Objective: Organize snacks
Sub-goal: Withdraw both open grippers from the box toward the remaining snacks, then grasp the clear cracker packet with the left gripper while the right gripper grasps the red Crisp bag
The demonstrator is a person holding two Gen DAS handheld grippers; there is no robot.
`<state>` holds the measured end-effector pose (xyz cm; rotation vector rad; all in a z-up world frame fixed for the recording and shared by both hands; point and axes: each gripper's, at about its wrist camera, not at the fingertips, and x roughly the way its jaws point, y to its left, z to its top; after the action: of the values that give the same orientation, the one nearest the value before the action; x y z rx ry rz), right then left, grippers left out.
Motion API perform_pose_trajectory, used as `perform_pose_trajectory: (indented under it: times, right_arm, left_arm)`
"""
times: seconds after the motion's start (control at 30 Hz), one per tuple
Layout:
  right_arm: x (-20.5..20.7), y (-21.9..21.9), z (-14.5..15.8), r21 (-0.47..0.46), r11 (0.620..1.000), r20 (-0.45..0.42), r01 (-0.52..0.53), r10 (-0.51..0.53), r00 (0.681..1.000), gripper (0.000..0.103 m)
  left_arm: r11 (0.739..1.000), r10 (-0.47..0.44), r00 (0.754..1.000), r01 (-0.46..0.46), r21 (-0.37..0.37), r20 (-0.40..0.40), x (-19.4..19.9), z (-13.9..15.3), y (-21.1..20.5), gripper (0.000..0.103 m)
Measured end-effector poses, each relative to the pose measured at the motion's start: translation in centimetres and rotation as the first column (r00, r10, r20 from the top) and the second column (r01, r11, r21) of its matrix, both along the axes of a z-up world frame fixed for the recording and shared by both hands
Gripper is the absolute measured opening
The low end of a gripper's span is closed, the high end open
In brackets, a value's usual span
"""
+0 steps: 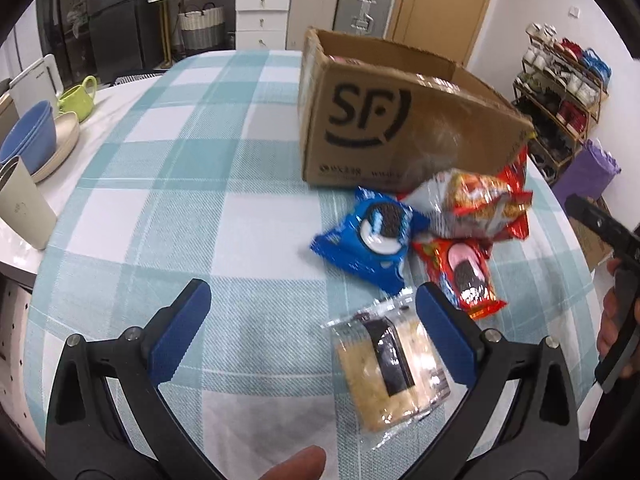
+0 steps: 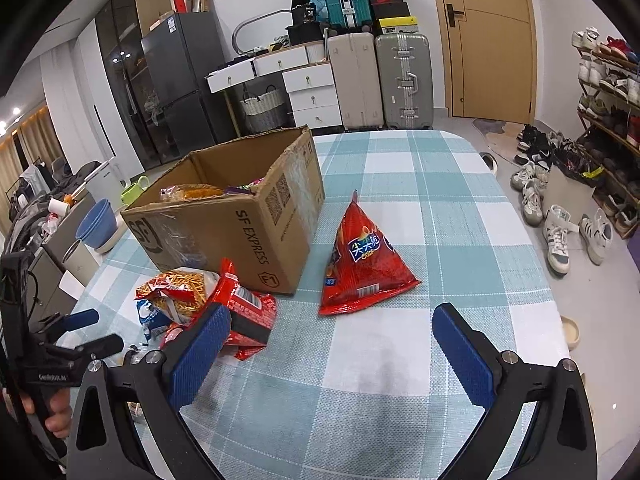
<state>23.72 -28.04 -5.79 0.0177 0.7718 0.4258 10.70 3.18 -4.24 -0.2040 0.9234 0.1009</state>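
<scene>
Lowest in the left wrist view, the left gripper (image 1: 314, 312) has its blue pads spread wide and grips nothing. A clear-wrapped cracker pack (image 1: 390, 376) lies flat on the checked tablecloth (image 1: 180, 208), right against the right-hand pad. It looks light and stiff but brittle, with a slick wrapper, so I'd pinch it gently across the short sides.

Just above it in that frame sit the blue cookie packet (image 1: 370, 236), a red cookie packet (image 1: 466, 276) and a crinkly noodle-snack bag (image 1: 476, 204), bunched together and overlapping. All look light and puffy; the bags would crush easily, so a sealed edge seems the safest hold.

In the right wrist view the right gripper (image 2: 330, 338) is likewise wide open and empty. Mid-frame beyond it stands a red pyramid-shaped chip bag (image 2: 366, 260), well apart from the pile at lower left.

Farthest back, the cardboard box (image 2: 256, 220) sits open-topped, already holding a few snack packs whose kinds I cannot make out. Five or so remain outside.
</scene>
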Motion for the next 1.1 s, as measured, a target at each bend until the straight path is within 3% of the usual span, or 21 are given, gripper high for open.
perform_pose_trajectory:
  times: [0.13,0.53,0.67,1.1]
  right_arm:
    - [0.3,0.2,-0.2,-0.01,1.0,-0.002,0.001,-0.001,1.0,0.102]
    - [2.6,-0.2,-1.4,-0.055,0.997,-0.021,0.056,-0.057,0.998,0.102]
    - [4.4,0.0,-1.9,-0.075,0.996,-0.026,0.056,-0.058,0.998,0.102]
    - [9.9,1.8,-4.8,-0.11,0.994,-0.093,0.025,-0.035,0.995,0.1]
  left_arm:
    - [0.998,-0.047,0.999,0.048,0.028,-0.02,-0.1,-0.5,-0.9,0.102]
    - [0.985,-0.171,0.983,0.17,-0.021,-0.074,-0.5,-1.7,-2.8,0.102]
    - [0.978,-0.205,0.973,0.208,0.021,-0.104,-0.5,-2.5,-3.5,0.102]
    - [0.991,-0.135,0.984,0.137,0.008,-0.113,-0.1,-2.7,-0.5,0.102]
